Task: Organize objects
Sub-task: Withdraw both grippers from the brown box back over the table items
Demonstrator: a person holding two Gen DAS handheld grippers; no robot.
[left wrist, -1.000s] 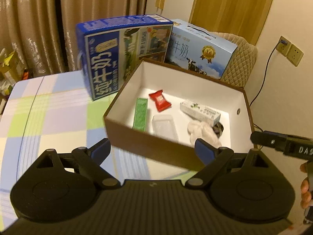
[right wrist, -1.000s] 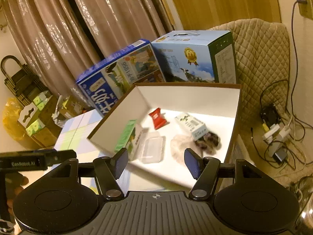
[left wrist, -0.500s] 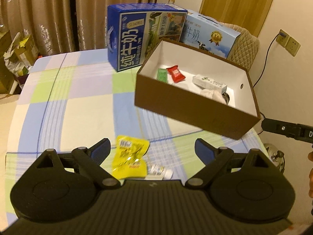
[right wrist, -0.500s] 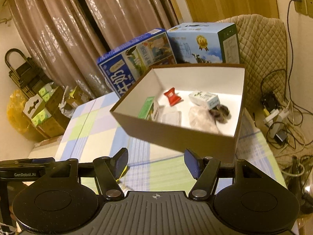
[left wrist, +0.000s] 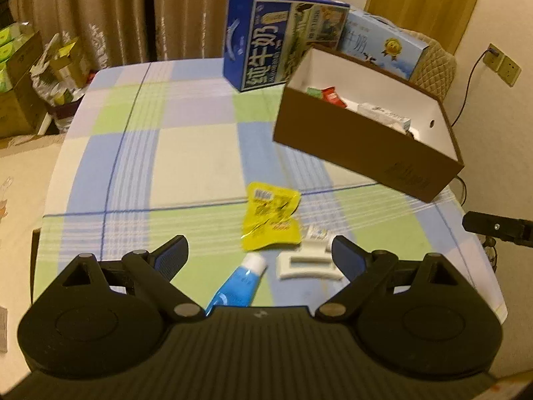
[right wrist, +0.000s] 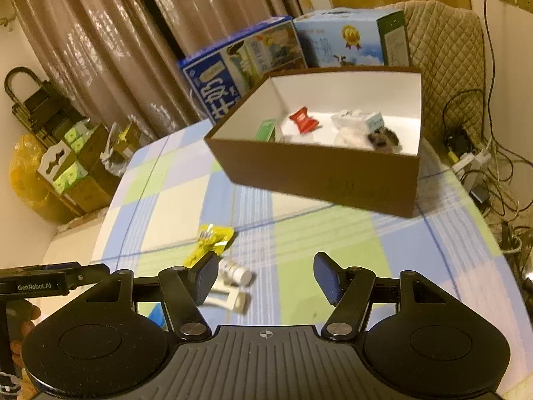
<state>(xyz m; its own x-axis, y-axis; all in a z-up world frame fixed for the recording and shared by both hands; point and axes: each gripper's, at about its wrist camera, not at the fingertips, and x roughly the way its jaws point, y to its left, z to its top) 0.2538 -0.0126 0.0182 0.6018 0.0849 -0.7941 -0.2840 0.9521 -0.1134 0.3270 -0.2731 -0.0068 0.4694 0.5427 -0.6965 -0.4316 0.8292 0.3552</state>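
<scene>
Here, both the left gripper (left wrist: 260, 255) and right gripper (right wrist: 265, 275) are held spread wide and empty above a crinkled yellow foil snack packet (left wrist: 270, 220) near the open brown cardboard box (left wrist: 363, 153).

Both wrist views look down across the checked table (left wrist: 186, 153) toward the brown box (right wrist: 319, 173), shared.

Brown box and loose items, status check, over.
Left gripper and right gripper both open, empty. Brown box part-filled; yellow packet, blue tube, white clip, small bottle loose on the tablecloth. Path unobstructed.
</scene>
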